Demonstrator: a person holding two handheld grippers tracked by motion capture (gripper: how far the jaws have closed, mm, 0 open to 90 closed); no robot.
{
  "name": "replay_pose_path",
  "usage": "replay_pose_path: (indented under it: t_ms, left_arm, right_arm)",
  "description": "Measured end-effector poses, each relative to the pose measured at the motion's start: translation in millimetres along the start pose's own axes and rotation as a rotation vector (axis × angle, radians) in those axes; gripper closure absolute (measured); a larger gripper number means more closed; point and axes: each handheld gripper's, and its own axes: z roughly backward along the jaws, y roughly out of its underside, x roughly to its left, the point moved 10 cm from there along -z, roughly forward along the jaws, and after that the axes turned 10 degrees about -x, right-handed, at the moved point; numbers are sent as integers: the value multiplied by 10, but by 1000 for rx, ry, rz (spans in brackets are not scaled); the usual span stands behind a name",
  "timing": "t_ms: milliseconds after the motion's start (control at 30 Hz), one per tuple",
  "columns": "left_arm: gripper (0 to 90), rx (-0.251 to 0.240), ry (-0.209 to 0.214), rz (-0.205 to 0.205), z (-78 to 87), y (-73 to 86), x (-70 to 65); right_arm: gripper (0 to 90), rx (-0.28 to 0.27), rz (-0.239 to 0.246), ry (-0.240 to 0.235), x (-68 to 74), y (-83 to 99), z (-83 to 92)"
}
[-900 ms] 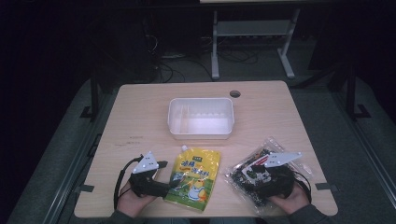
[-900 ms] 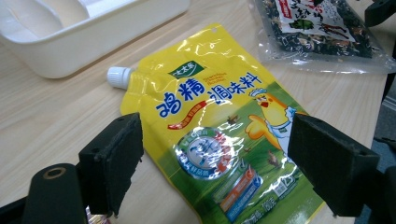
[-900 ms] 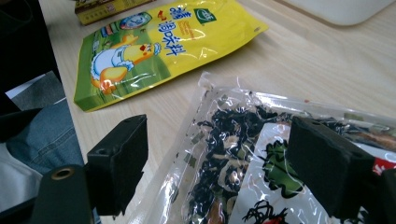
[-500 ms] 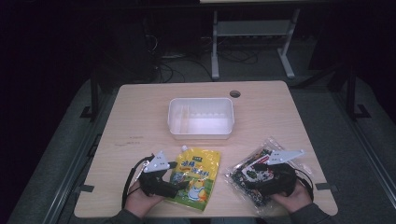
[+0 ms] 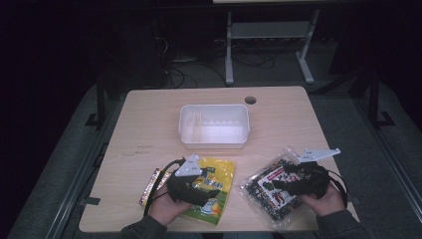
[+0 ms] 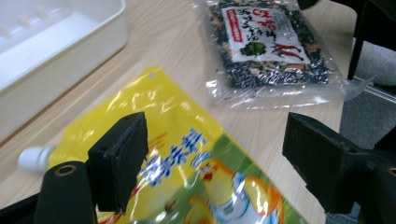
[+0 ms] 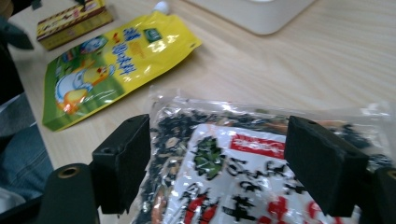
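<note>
Near front edge of table [image 5: 149,124], centre-left: yellow pouch [image 5: 215,191], lying flat, white cap [image 6: 35,157] at one corner, cartoon print on face. Left gripper [image 5: 211,186] over it, jaws apart w/ nothing clamped; pouch lies under and between them in left gripper view [image 6: 187,158].

Front right: clear bag [image 5: 271,191] of dark dried mix w/ white and red label, flat on table, just beside pouch, not touching. Right gripper [image 5: 278,183] over it, jaws apart, pads either side of bag's label in right gripper view [image 7: 233,158]; can't tell if pads touch the wrap.

Left of pouch, partly under left hand [image 5: 166,209]: small yellow-brown box [image 5: 149,184], also seen far off in right gripper view [image 7: 74,23].

Behind both packs, mid-table: white plastic tub [image 5: 214,125], open top. Round cable hole [image 5: 250,100] in table behind tub, to the right.
</note>
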Motion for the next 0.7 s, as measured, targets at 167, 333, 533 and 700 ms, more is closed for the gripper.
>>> replay_pose_path:
  t_ms: [167, 333, 533, 700]
  left_arm:
    - [254, 8, 36, 0, -230, -126, -69]
    - [276, 37, 40, -27, -403, -158, -116]
    - [327, 69, 67, -33, -700, -197, -213]
    - [412, 91, 83, -37, -941, -207, -290]
  right_arm:
    - [253, 5, -40, 60, -225, -54, 138]
    - [275, 11, -70, 108, -391, -23, 244]
    - [340, 36, -135, 157, -604, 71, 412]
    - [380, 64, -169, 187, -727, 154, 488]
